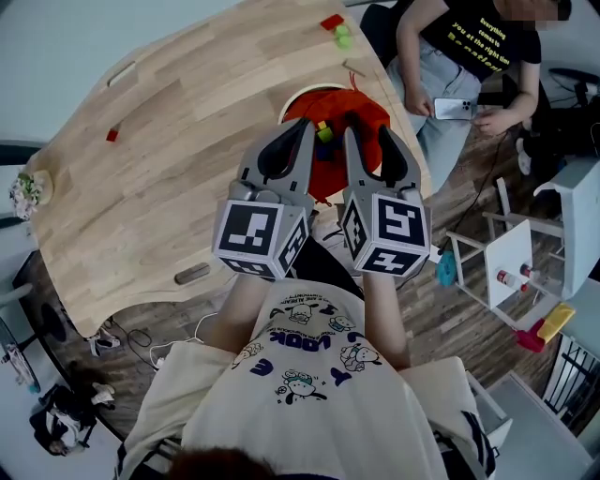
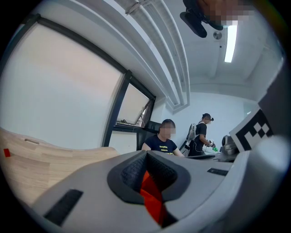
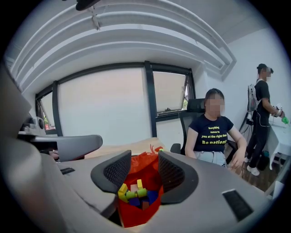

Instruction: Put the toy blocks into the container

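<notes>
A red fabric container [image 1: 370, 114] with a pale rim stands at the table's near right edge. It holds several coloured toy blocks [image 3: 132, 193], yellow, green and blue. My right gripper [image 3: 144, 159] hangs open just over its mouth, nothing between its pads. My left gripper [image 1: 307, 129] is at the container's left side; in the left gripper view its pads [image 2: 132, 173] meet at the tips with red fabric [image 2: 152, 200] pinched between them. A loose red block [image 1: 112, 135] lies far left on the table. A red block [image 1: 332, 21] and a green block [image 1: 343, 37] lie at the far edge.
The wooden table [image 1: 169, 159] also bears a small grey object [image 1: 192, 274] near its front edge. A seated person [image 1: 469, 66] with a phone is close behind the container on the right. A white stool [image 1: 506, 262] stands on the floor to the right.
</notes>
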The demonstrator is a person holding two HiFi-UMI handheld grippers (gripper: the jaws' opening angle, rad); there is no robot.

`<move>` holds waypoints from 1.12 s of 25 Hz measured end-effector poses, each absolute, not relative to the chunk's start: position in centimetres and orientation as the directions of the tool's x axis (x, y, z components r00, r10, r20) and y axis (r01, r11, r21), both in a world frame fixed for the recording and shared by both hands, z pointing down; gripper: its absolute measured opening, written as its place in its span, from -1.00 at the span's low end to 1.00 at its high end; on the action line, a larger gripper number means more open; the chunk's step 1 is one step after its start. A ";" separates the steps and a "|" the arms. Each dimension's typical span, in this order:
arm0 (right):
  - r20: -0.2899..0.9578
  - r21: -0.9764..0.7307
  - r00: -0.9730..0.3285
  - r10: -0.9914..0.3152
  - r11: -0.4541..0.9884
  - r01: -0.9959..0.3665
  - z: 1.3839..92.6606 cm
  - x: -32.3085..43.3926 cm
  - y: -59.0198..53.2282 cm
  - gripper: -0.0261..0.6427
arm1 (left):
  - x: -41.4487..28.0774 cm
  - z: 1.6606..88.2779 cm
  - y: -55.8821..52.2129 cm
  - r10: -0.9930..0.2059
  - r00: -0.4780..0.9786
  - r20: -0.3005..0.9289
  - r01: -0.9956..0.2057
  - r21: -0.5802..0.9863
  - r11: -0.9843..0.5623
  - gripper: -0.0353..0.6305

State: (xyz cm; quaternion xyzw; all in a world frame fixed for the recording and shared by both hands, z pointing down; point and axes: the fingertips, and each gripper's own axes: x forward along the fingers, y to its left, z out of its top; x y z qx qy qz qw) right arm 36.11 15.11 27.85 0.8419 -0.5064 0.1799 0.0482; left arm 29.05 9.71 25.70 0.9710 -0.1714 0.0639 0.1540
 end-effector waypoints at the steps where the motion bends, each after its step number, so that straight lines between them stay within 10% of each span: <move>1: 0.346 -0.106 0.426 -0.836 -0.486 -0.868 27.7 36.2 15.2 -0.31 | 29.1 25.7 9.7 -0.312 0.933 0.177 -0.352 0.278 -0.894 -0.80; 28: 0.225 -0.165 0.195 -0.954 -0.235 -0.958 23.8 30.1 9.3 -0.32 | 22.3 24.8 6.1 -0.526 0.834 0.167 -0.552 0.253 -0.795 -0.80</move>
